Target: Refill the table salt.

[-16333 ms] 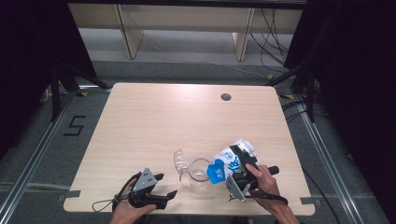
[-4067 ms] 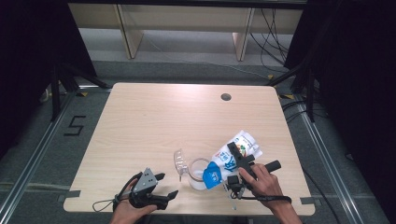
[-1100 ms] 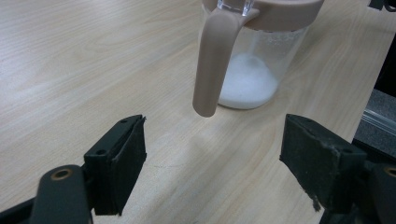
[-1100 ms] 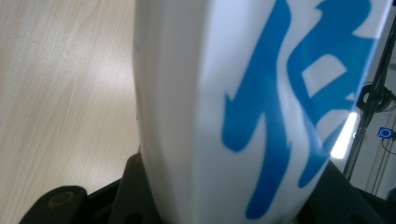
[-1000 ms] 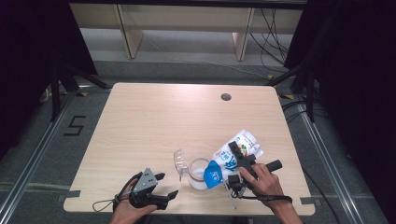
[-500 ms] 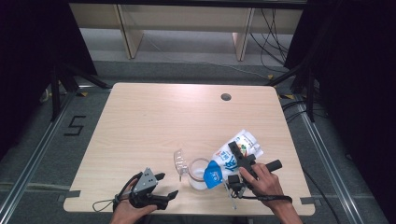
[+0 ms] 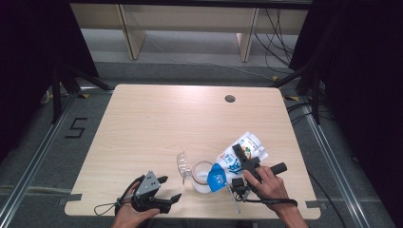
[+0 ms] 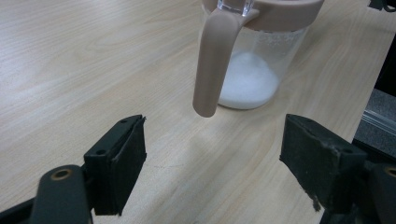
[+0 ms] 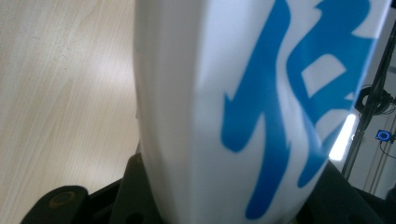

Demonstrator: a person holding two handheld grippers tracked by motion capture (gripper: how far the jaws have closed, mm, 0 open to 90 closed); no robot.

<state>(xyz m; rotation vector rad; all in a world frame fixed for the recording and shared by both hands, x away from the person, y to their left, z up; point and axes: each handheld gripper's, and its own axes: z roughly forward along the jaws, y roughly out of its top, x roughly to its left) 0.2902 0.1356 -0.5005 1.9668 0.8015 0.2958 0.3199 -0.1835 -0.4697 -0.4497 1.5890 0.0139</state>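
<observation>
A clear jug point(image 7: 202, 176) with a tan rim and handle point(image 8: 211, 60) stands near the table's front edge, a heap of white powder point(image 8: 247, 79) in its bottom. Its clear lid point(image 7: 182, 164) stands tipped open at its left. My right gripper point(image 7: 241, 164) is shut on a white and blue pouch point(image 7: 237, 159), which is tilted with its blue mouth over the jug. The pouch point(image 9: 252, 102) presses close between the jaws in the right gripper view. My left gripper point(image 7: 167, 189) rests open at the front left, its jaws pointing at the jug's handle, apart from it.
The light wooden table point(image 7: 157, 123) has a round cable hole point(image 7: 230, 99) at the back right. Tape strips point(image 7: 70, 198) mark its front corners. A wooden shelf frame point(image 7: 185, 21) and cables point(image 7: 280, 28) lie on the floor beyond.
Since 16 s ago the pouch has shifted a little toward the jug and tilted further over it. Over the last second nothing has visibly moved.
</observation>
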